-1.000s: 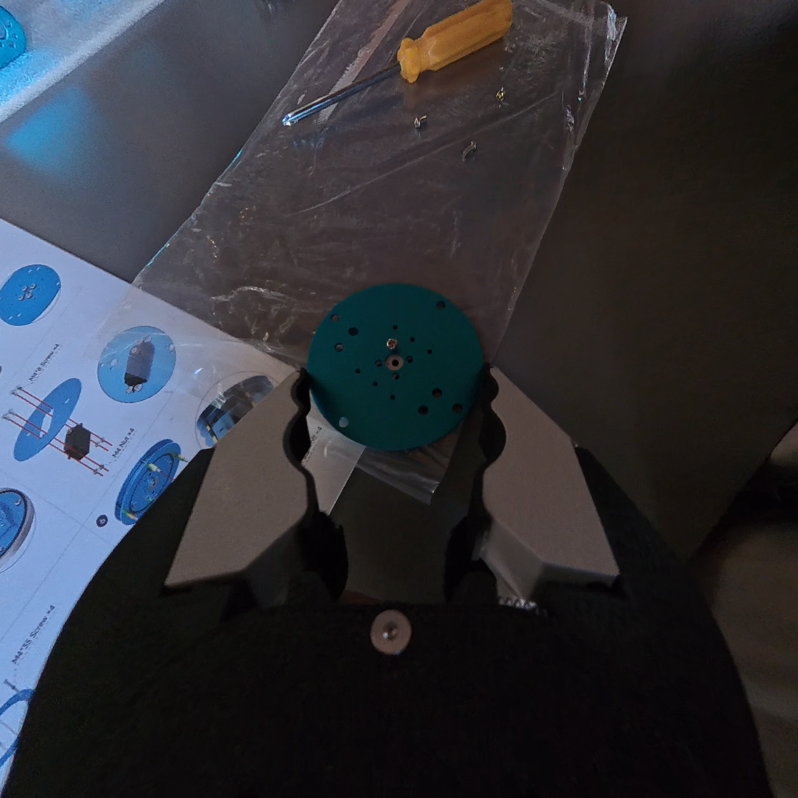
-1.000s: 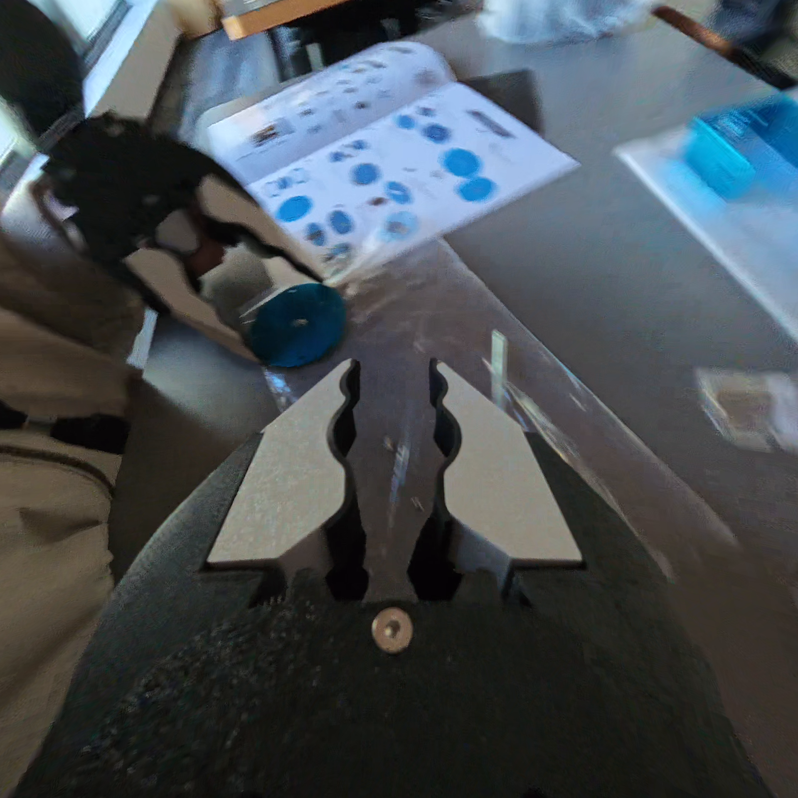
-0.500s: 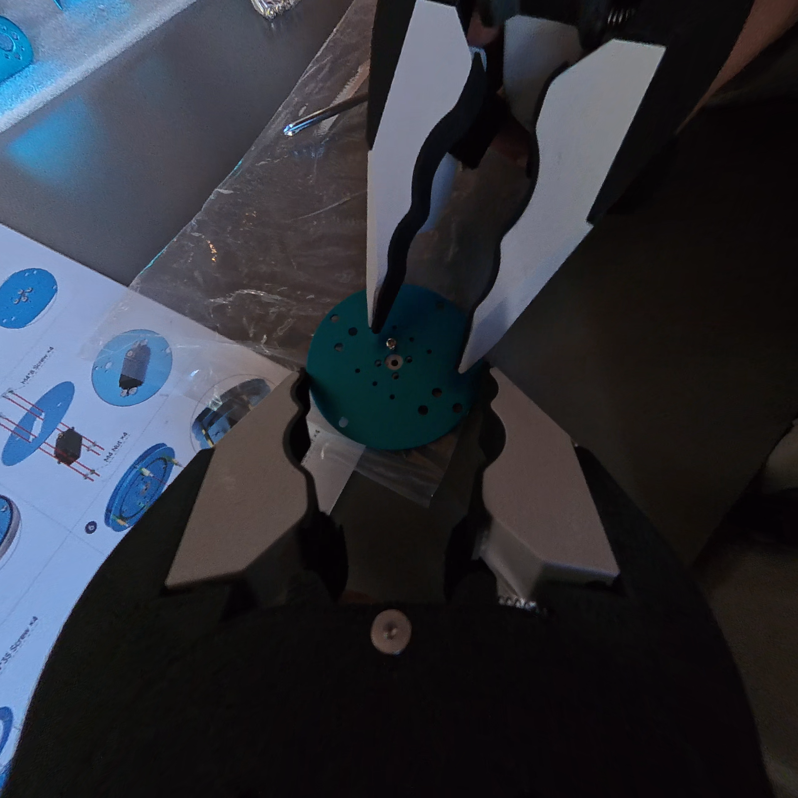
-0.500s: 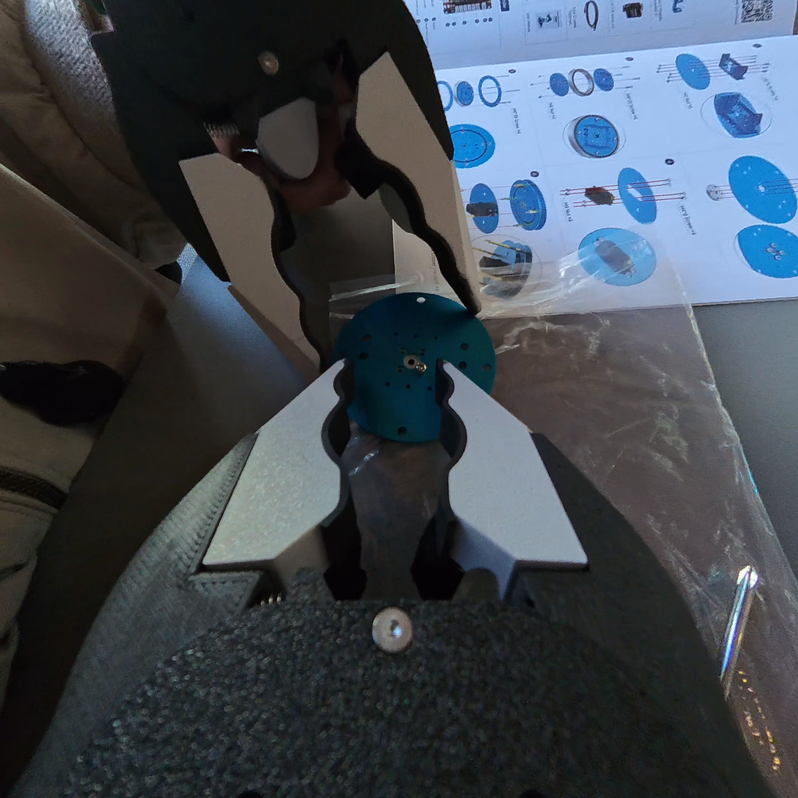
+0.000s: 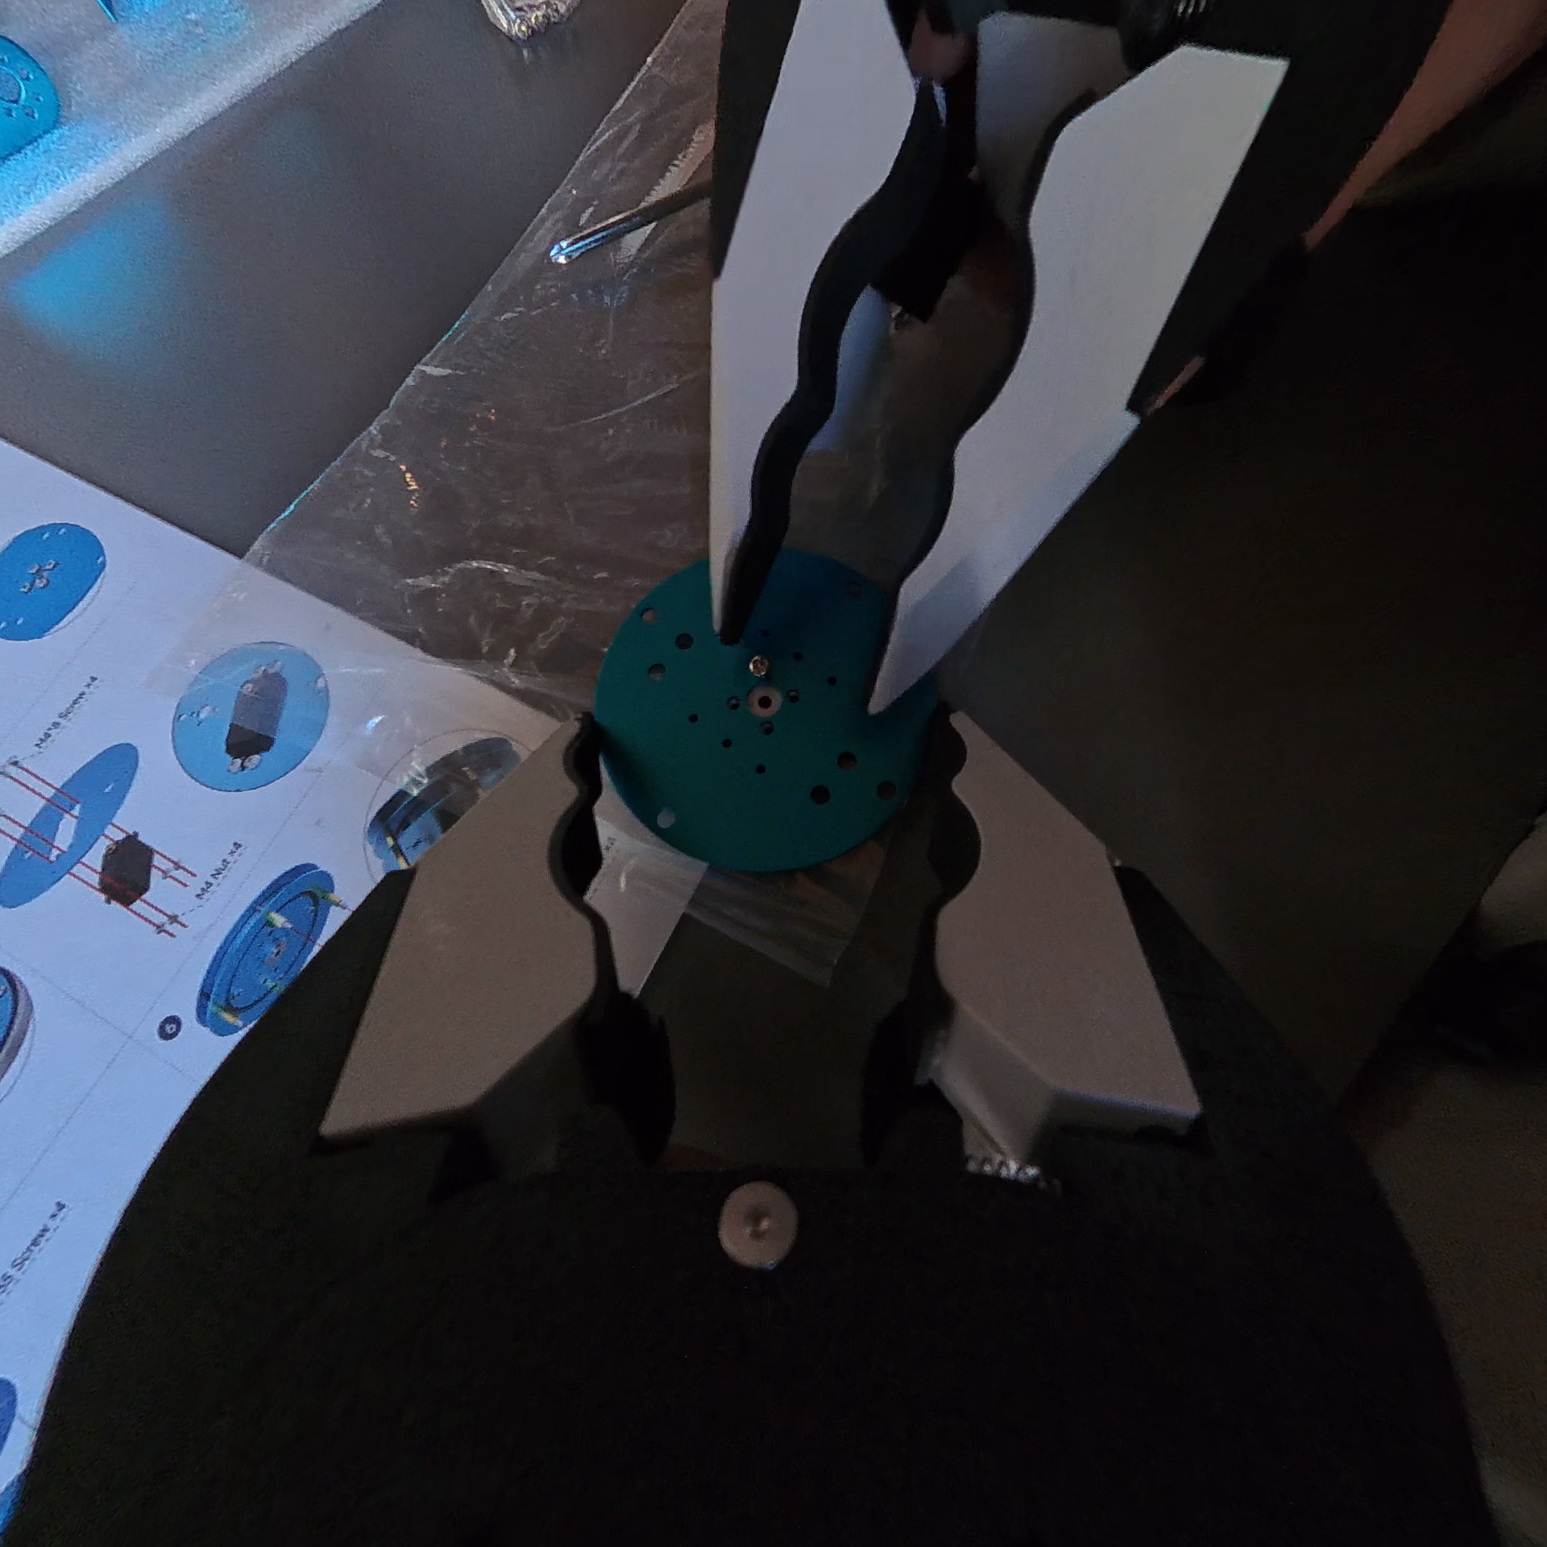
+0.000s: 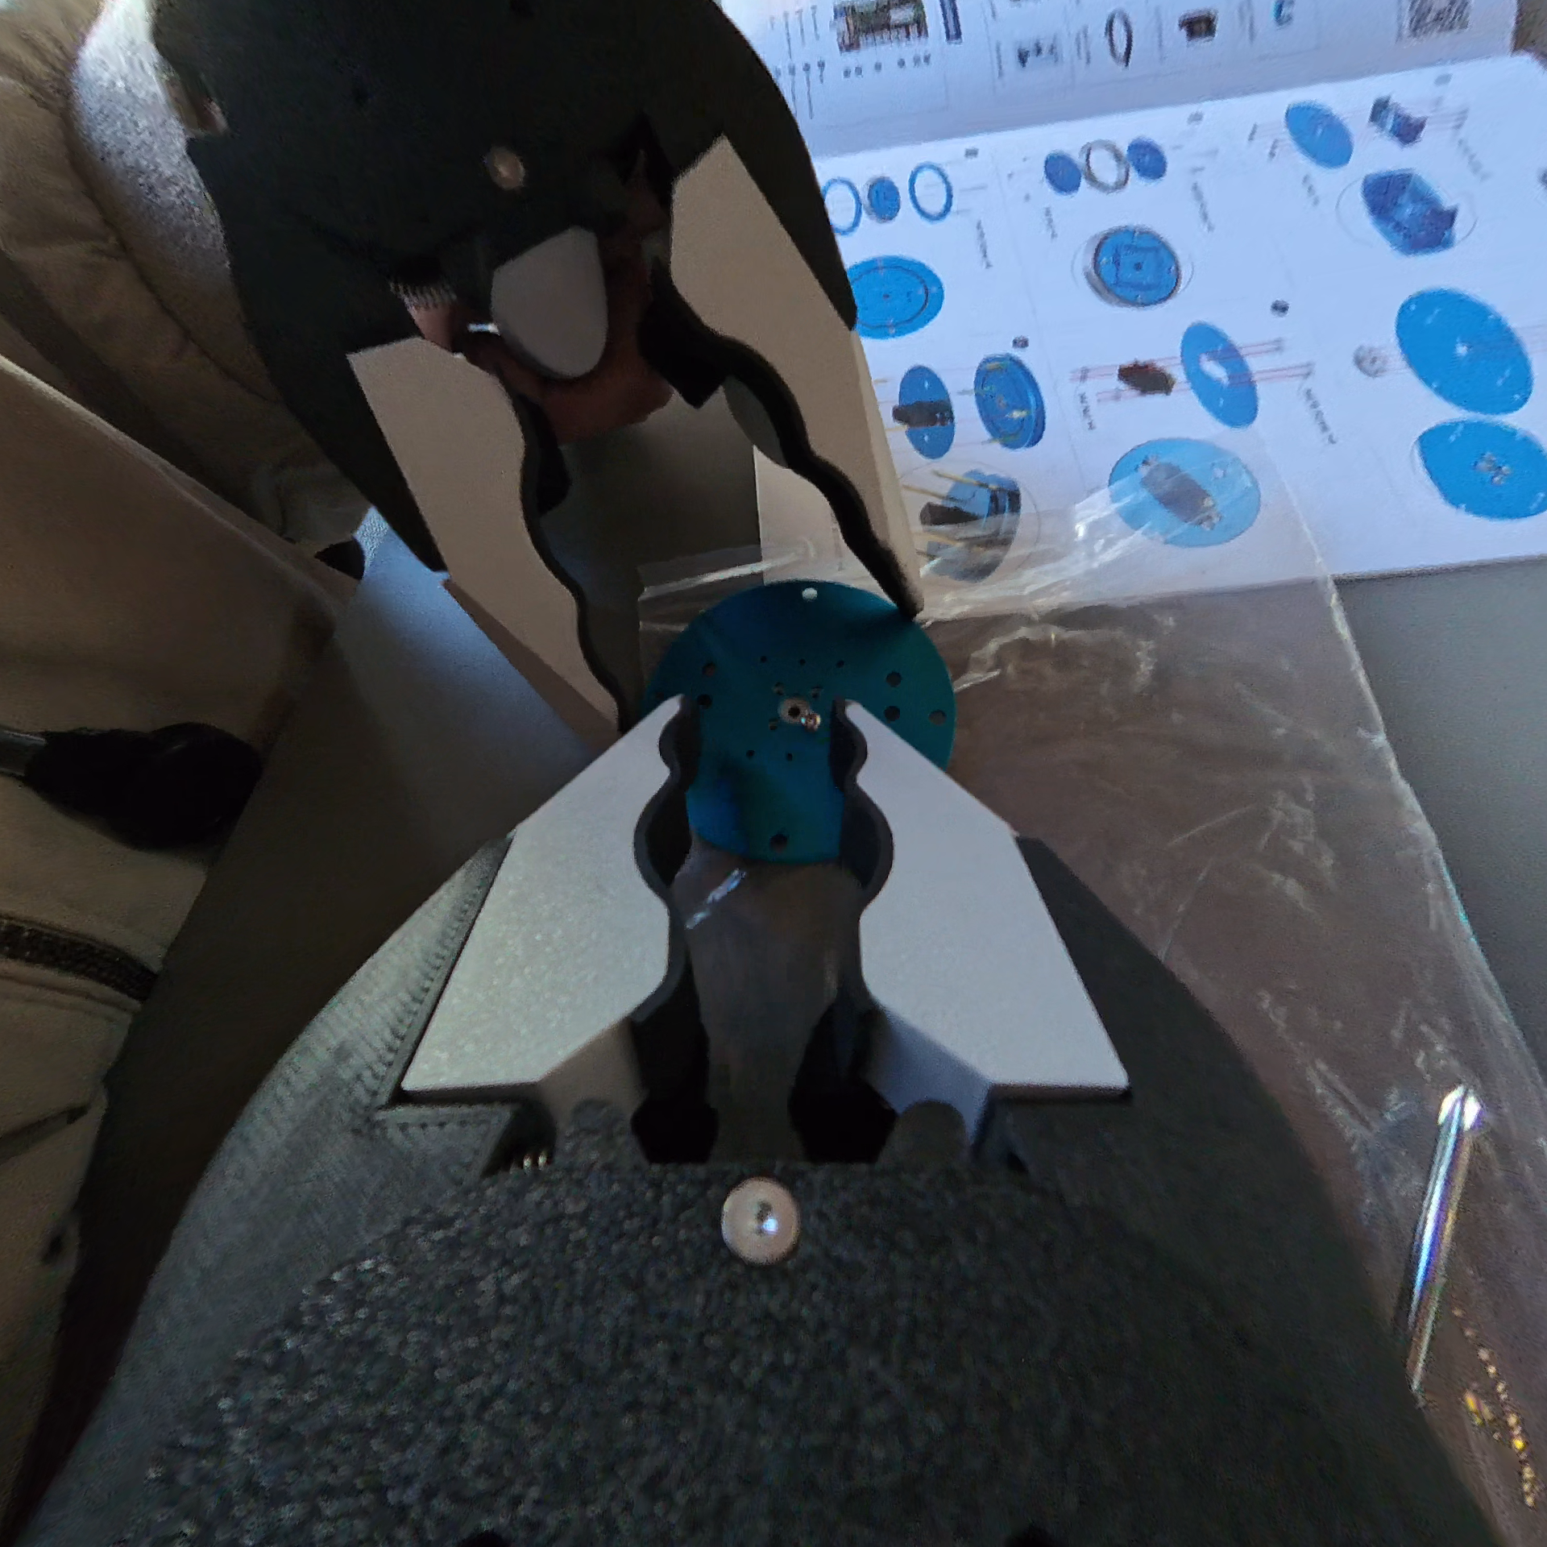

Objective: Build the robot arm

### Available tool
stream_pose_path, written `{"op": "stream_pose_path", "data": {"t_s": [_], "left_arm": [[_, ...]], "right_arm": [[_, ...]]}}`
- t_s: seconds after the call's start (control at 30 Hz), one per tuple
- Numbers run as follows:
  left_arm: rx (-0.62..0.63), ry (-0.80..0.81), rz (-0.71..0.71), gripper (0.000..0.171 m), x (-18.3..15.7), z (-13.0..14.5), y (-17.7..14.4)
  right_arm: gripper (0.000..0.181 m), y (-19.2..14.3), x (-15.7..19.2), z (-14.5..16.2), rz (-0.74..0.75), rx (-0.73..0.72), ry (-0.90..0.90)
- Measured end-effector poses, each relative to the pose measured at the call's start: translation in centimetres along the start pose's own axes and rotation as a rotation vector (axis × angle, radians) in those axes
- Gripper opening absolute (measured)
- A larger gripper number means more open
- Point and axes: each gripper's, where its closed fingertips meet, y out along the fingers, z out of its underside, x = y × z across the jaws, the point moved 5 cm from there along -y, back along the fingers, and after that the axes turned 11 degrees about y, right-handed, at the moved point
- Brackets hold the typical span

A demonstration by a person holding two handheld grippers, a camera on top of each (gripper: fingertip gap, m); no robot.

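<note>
Two tongs meet over one blue disc [image 5: 758,737].
Left tongs [image 5: 766,741] grip its rim; right tongs [image 6: 762,711], half open, straddle it from 12 o'clock, holding nothing.

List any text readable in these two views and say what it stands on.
Instruction sheet: small printed captions beside its blue diagrams, partly legible in the left wrist view; wording not reproduced here.
Blue disc, clear plastic sheet, left gripper, right gripper: no writing visible.
</note>
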Motion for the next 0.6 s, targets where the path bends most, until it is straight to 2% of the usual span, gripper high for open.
{"op": "stream_pose_path", "data": {"t_s": [0.1, 0.3, 0.5, 0.6], "left_arm": [[0.0, 0.0, 0.001, 0.08, 0.01, 0.0, 0.0], [-0.006, -0.004, 0.006, 0.08, 0.0, 0.03, -0.01], [-0.009, -0.003, 0.005, 0.08, 0.0, 0.04, -0.01], [-0.01, -0.008, 0.009, 0.08, 0.02, 0.05, -0.03]], "right_arm": [[0.032, 0.37, 0.03, 0.19, 0.004, 0.027, -0.01], [0.023, -0.02, 0.03, 0.48, 0.003, 0.057, 0.041], [0.027, 0.53, 0.04, 0.26, 0.034, 0.043, -0.024], [0.025, 0.53, 0.1, 0.46, 0.046, 0.055, 0.0]]}}
